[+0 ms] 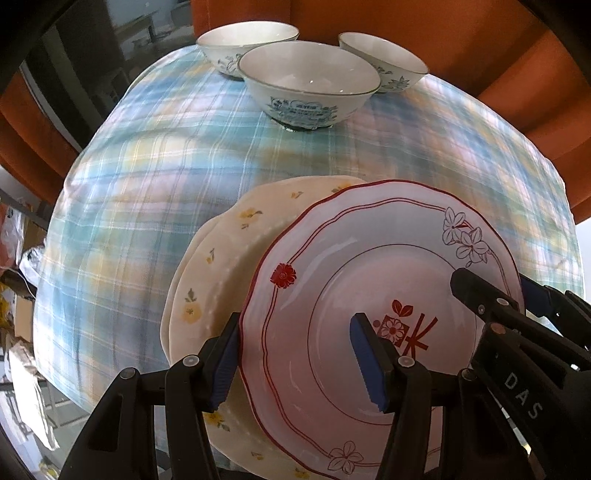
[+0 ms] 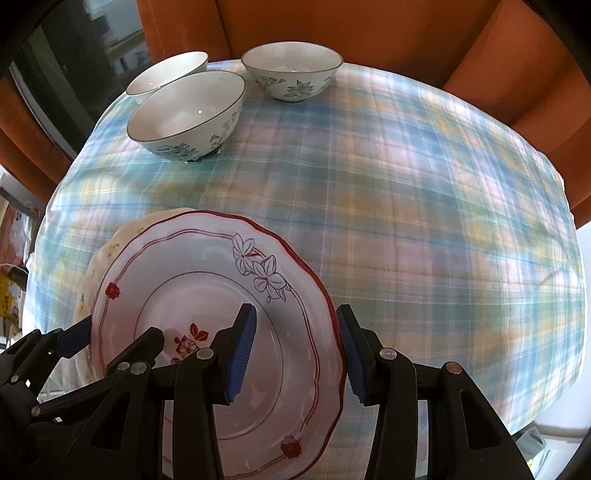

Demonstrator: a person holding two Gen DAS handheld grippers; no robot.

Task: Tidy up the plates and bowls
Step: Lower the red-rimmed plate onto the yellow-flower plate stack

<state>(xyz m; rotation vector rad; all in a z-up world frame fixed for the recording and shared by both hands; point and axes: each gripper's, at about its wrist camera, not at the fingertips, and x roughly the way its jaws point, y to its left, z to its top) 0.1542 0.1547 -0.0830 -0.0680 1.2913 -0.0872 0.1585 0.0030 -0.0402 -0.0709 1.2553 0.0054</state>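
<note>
A white plate with a red scalloped rim and flower drawings (image 1: 369, 258) (image 2: 177, 266) hangs slightly tilted over a cream plate with yellow flowers (image 1: 229, 258) (image 2: 107, 247), offset to its right. My left gripper (image 1: 295, 317) straddles its left rim, one pad against the outer edge and one over the well. My right gripper (image 2: 295, 307) straddles the right rim the same way. Both are shut on the plate. Three blue-patterned white bowls (image 1: 310, 77) (image 2: 184, 110) stand close together at the table's far side.
A blue, pink and yellow plaid cloth (image 1: 147, 166) (image 2: 424, 221) covers the small table. Orange upholstered seating (image 1: 480, 55) (image 2: 369, 26) wraps around the far side and both flanks. Bags and clutter (image 1: 22, 258) lie off the left edge.
</note>
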